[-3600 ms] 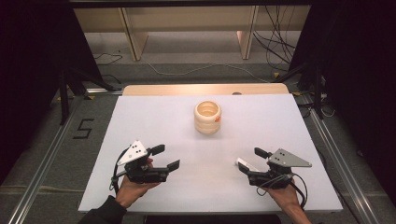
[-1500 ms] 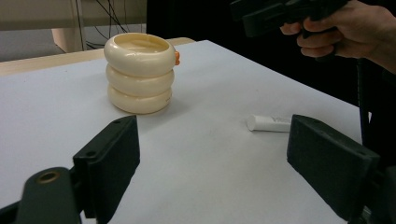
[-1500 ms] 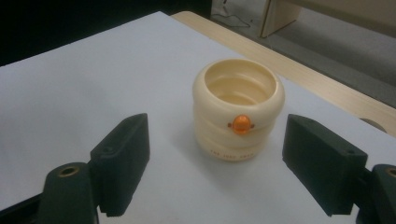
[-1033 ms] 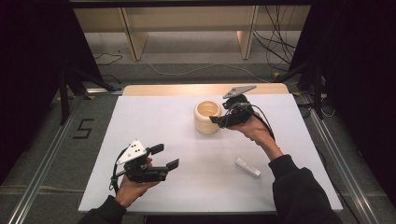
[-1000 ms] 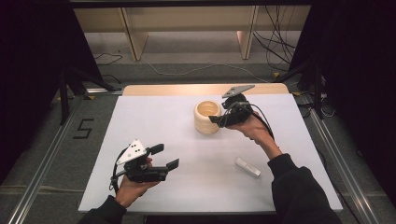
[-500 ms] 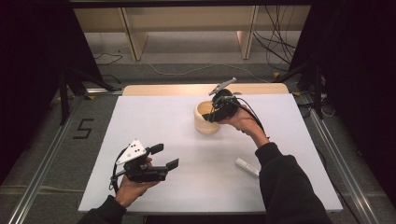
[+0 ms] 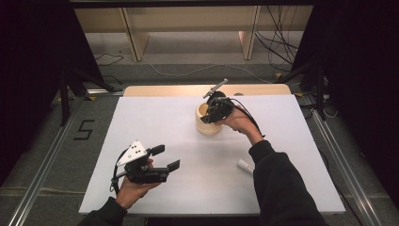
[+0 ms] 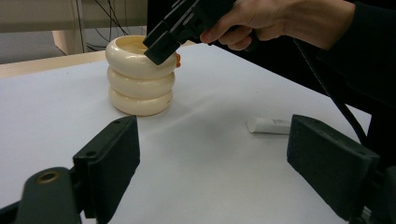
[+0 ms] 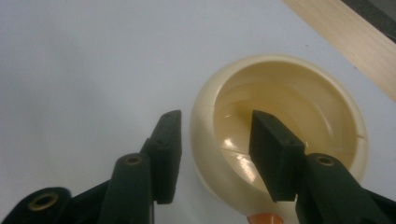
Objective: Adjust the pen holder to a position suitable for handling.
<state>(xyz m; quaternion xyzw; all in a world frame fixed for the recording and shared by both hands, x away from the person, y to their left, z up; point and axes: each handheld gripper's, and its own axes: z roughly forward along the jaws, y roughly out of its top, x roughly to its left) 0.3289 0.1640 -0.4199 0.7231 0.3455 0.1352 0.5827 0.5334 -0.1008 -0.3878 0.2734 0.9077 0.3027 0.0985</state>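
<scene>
Right tool (image 9: 212, 154) straddles cup (image 9: 327, 98) wall, closing.

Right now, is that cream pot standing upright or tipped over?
Upright: the cream pot sits flat on the white table, its open mouth facing up.

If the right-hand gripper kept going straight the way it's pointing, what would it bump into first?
Most likely the rim of the cream ringed cup. The right gripper points down at it, one jaw outside the wall and one inside. The jaws have just been closing, and no contact shows yet, though depth is hard to judge.
</scene>
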